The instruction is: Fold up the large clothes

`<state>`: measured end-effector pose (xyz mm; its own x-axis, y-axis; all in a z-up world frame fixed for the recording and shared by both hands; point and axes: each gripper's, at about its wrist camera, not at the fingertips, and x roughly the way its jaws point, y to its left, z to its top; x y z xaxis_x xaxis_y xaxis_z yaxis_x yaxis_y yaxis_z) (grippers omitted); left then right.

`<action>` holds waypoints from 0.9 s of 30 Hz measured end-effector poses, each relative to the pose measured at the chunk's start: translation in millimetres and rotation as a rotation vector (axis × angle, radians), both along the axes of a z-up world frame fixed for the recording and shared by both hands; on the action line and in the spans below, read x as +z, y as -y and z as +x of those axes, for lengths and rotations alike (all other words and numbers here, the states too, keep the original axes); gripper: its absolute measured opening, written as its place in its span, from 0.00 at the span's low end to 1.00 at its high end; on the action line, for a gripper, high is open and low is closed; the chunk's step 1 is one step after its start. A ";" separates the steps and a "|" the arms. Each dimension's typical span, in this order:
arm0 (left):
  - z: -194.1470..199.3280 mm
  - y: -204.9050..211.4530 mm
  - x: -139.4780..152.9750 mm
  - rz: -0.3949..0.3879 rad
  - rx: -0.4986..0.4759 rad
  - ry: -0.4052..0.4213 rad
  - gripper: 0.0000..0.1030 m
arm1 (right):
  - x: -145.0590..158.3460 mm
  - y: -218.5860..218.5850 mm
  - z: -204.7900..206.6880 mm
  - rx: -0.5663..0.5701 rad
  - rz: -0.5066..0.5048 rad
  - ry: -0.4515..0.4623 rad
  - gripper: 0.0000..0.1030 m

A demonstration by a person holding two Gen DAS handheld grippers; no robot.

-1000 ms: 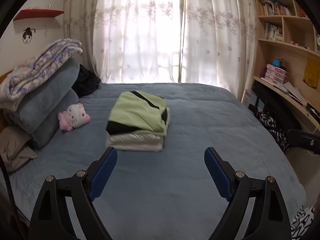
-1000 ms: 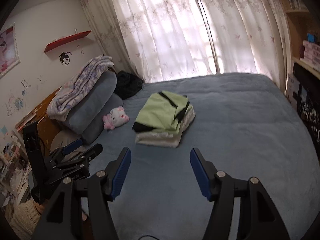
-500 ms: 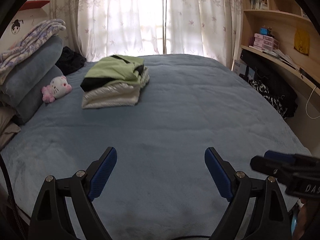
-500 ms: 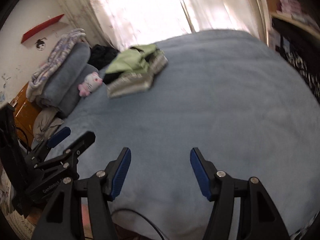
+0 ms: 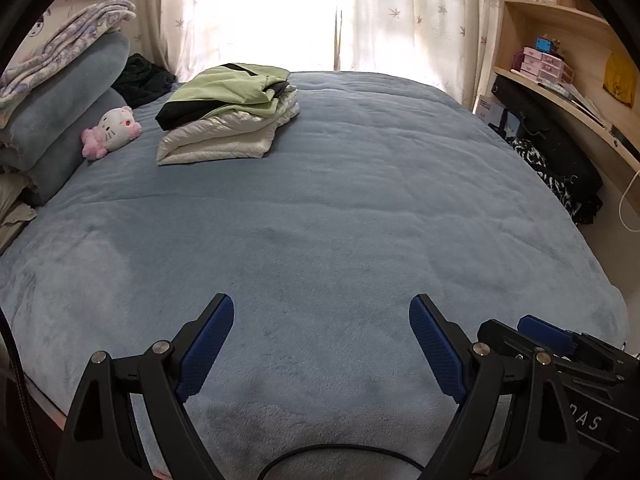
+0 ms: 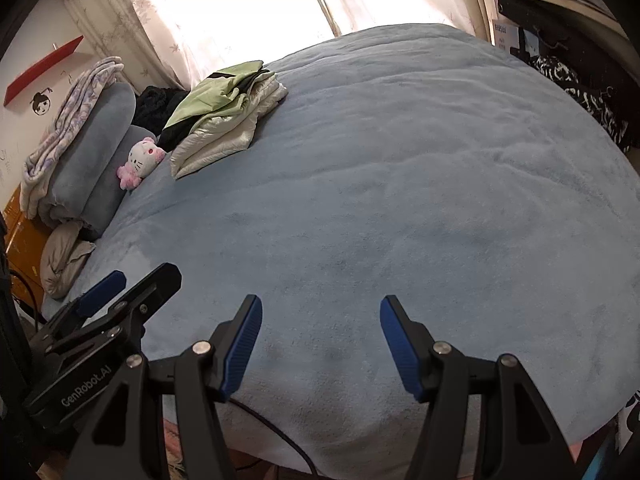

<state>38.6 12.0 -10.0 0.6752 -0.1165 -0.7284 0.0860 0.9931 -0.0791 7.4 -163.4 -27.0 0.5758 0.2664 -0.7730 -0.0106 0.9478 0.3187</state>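
Two handheld grippers hang over the near edge of a bed covered in a blue blanket. The left gripper stands with its jaws wide apart and nothing between them; the right gripper is likewise spread and empty, its blue pads clear of the fabric. Each tool shows at the rim of the other's view, cut off by the frame.

The folded clothes sit in a stack at the far left of the bed, well apart from both grippers: a light green garment with black trim on top of a pale, shiny white one. How many pieces lie in the stack cannot be made out.

Just beside the stack lies a white-and-pink plush cat, resting against rolled grey bedding topped by a patterned quilt. A dark heap behind it is too shadowed to identify. The curtained window is blown out by daylight. At right, wooden shelves are cropped by the lens, and a black-and-white patterned cloth is wedged beside the bed.
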 end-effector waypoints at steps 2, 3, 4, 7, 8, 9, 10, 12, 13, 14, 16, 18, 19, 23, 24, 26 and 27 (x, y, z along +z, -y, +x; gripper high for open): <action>-1.1 -2.1 -0.4 -0.006 0.010 -0.005 0.86 | 1.1 -0.8 -0.7 0.001 -0.004 0.007 0.60; -1.4 -3.4 -0.4 -0.008 0.015 -0.006 0.86 | 1.5 -1.0 -1.5 0.002 -0.008 0.010 0.60; -1.9 -3.9 -0.2 -0.005 0.016 -0.006 0.86 | 2.2 -1.6 -2.4 0.004 -0.014 0.016 0.60; -4.2 -3.5 -1.0 0.008 0.024 -0.011 0.86 | 3.4 -4.4 -3.4 0.003 -0.035 0.025 0.60; -4.8 -3.3 -1.4 0.009 0.027 -0.015 0.86 | 3.7 -4.7 -4.0 0.002 -0.038 0.026 0.60; -5.6 -3.3 -1.4 0.009 0.029 -0.017 0.86 | 4.2 -5.1 -5.0 0.000 -0.042 0.030 0.60; -6.1 -3.9 -1.2 0.007 0.031 -0.018 0.86 | 4.7 -5.6 -5.7 -0.001 -0.048 0.031 0.60; -7.1 -4.7 -0.8 0.004 0.032 -0.019 0.86 | 6.3 -6.4 -6.1 -0.001 -0.054 0.035 0.60; -8.0 -5.1 -0.4 0.004 0.034 -0.018 0.86 | 6.9 -6.7 -7.1 -0.002 -0.056 0.038 0.60; -8.9 -5.4 0.2 0.005 0.036 -0.017 0.86 | 7.4 -6.4 -8.0 -0.003 -0.059 0.040 0.60; -10.5 -6.2 1.4 0.005 0.038 -0.013 0.86 | 8.7 -7.6 -9.6 -0.004 -0.066 0.046 0.60; -11.9 -6.8 2.6 0.004 0.040 -0.010 0.86 | 10.6 -9.2 -11.1 -0.005 -0.072 0.054 0.60; -13.0 -6.9 2.5 0.003 0.042 -0.009 0.86 | 11.5 -10.2 -11.7 -0.005 -0.073 0.056 0.60; -13.7 -6.7 3.7 0.001 0.045 -0.007 0.86 | 13.9 -9.7 -13.7 -0.006 -0.074 0.064 0.60; -14.0 -6.7 3.8 0.001 0.046 -0.007 0.86 | 14.2 -9.7 -14.4 -0.007 -0.076 0.065 0.60; -13.8 -7.1 3.8 0.000 0.044 -0.007 0.86 | 14.4 -9.3 -14.6 -0.007 -0.075 0.065 0.60; -13.8 -7.9 3.8 0.000 0.045 -0.007 0.86 | 14.6 -9.3 -15.1 -0.007 -0.075 0.066 0.60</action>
